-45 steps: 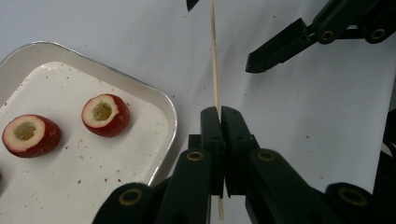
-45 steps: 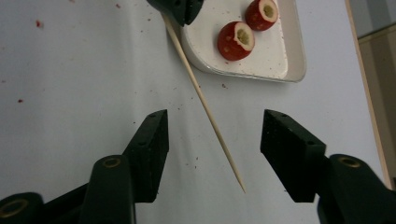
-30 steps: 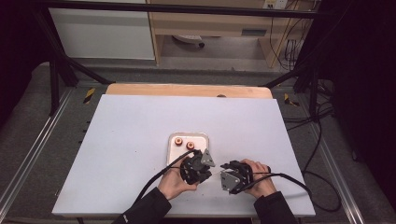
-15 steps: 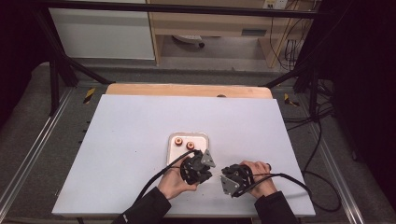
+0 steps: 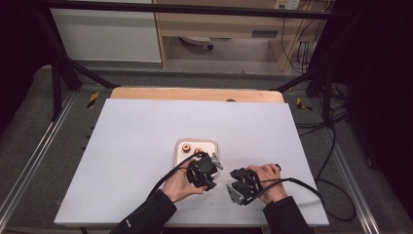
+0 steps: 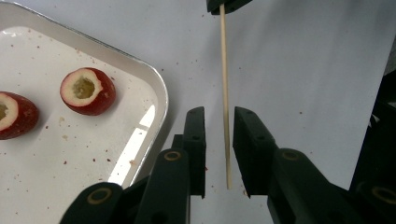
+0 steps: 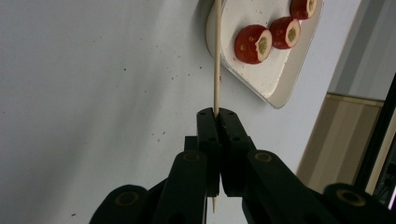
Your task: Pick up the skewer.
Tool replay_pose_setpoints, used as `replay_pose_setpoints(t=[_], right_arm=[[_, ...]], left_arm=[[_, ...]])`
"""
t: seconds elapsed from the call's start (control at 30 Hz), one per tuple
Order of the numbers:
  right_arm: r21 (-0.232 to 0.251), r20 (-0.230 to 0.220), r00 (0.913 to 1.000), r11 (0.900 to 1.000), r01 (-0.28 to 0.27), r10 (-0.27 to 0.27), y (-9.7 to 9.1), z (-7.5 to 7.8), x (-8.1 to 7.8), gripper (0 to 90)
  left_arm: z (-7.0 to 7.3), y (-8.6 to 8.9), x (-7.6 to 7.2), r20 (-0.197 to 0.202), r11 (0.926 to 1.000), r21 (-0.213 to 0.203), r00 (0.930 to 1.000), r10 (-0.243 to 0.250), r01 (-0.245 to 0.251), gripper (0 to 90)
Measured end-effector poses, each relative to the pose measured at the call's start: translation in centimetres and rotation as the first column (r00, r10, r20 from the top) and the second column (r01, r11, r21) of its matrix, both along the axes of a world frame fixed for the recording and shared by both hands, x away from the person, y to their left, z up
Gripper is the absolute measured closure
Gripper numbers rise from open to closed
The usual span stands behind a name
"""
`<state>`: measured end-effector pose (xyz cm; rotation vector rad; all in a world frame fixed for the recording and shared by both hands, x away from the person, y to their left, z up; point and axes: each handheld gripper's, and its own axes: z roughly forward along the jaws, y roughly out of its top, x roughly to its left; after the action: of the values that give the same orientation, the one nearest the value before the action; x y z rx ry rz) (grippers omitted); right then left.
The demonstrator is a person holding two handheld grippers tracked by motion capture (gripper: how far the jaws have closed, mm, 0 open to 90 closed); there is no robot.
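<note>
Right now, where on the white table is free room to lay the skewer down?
The white table is bare left of the tray, and also between the tray and the wooden strip. The near middle is crowded: the left gripper, the right gripper clamping the skewer, and the fruit pieces.

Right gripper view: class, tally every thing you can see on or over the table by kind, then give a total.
Red hollowed fruits: 3
White tray: 1
Wooden skewer: 1
Gripper: 1
Total: 6
</note>
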<state>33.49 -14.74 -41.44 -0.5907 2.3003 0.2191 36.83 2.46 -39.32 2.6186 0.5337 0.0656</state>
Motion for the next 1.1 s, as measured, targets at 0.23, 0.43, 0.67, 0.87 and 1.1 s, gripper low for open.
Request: replay_pose_setpoints(t=[0.23, 0.43, 0.67, 0.87, 1.1], right_arm=[[-0.056, 0.041, 0.9968, 0.9962, -0.067, 0.069, 1.2, 0.3, 0.0, 89.0], [-0.079, 0.057, 0.9952, 0.994, -0.075, 0.079, 1.4, 0.3, -0.2, 89.1], [-0.043, 0.045, 0.9976, 0.9978, -0.051, 0.053, 1.4, 0.4, -0.2, 87.2], [0.174, -0.098, 0.9883, 0.9758, 0.133, -0.117, 0.3, 1.0, 0.7, 64.2], [0.335, -0.332, 0.8907, 0.844, 0.419, -0.311, -1.8, 1.1, 1.9, 42.0]], left_arm=[[-0.2, -1.1, 0.3, -0.04, 0.9978, 0.063, 0.9991, -0.015, 0.018, 83.5], [-0.3, -1.2, 0.4, -0.04, 0.9962, 0.087, 0.9992, 0.009, -0.005, 87.6], [-0.4, -1.0, 0.2, -0.014, 0.9968, 0.076, 0.9995, 0.028, -0.027, 88.4], [-0.7, 0.0, -0.4, 0.007, 0.9979, 0.057, 0.9996, 0.029, -0.029, 88.4], [-1.1, 1.9, -0.8, 0.03, 0.9979, 0.042, 0.9984, 0.049, -0.05, 88.4]])
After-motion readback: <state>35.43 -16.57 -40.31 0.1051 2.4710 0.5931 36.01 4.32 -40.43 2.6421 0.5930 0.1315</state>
